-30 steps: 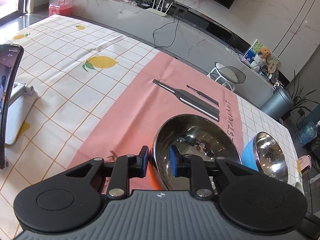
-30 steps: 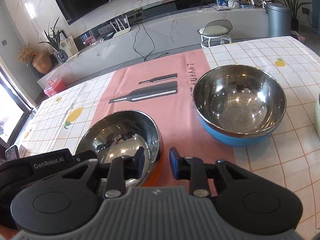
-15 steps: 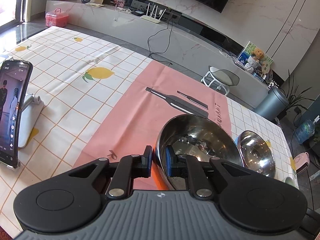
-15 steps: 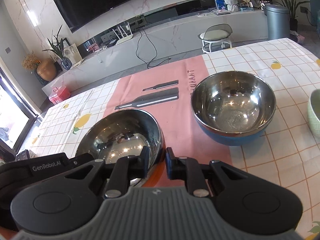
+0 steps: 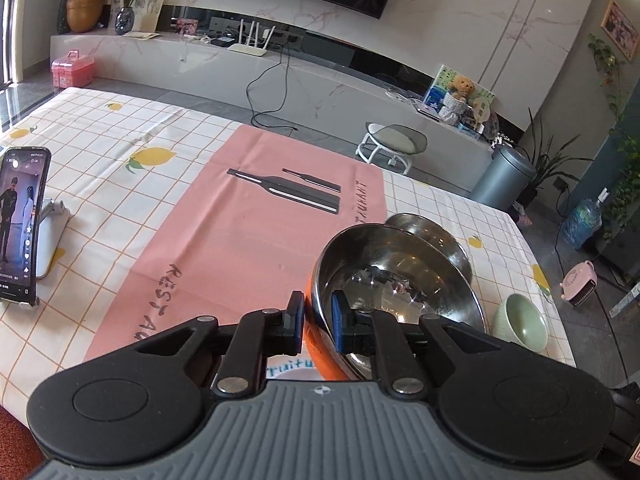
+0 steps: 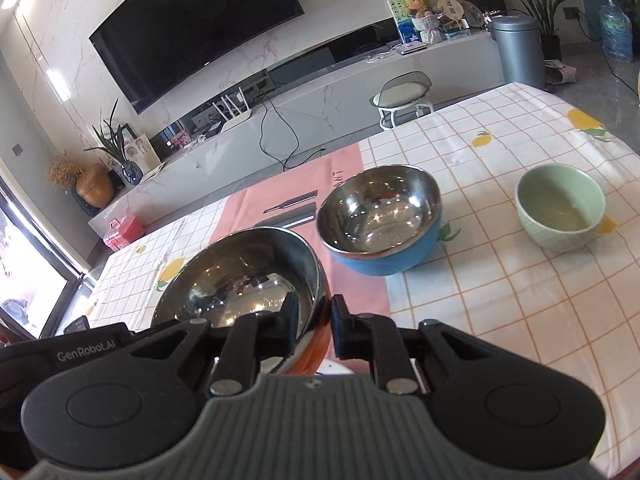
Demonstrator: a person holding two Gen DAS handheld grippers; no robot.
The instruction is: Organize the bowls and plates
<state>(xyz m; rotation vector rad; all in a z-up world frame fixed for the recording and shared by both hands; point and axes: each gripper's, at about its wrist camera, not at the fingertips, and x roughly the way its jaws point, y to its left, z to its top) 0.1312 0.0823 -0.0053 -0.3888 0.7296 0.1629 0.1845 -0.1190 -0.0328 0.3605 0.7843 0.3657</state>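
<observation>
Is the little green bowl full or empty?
Empty. The right wrist view looks straight into the green bowl and shows only its bare, shiny inside. It stands upright on the checked tablecloth, apart from the blue bowl.

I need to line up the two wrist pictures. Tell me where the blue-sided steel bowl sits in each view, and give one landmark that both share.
Left wrist: the blue-sided steel bowl is right of centre; only its steel rim shows behind the orange-sided bowl.
Right wrist: the bowl stands in full view at centre, on the tablecloth.
Shared landmark: the green bowl, on the table to its right.
</observation>
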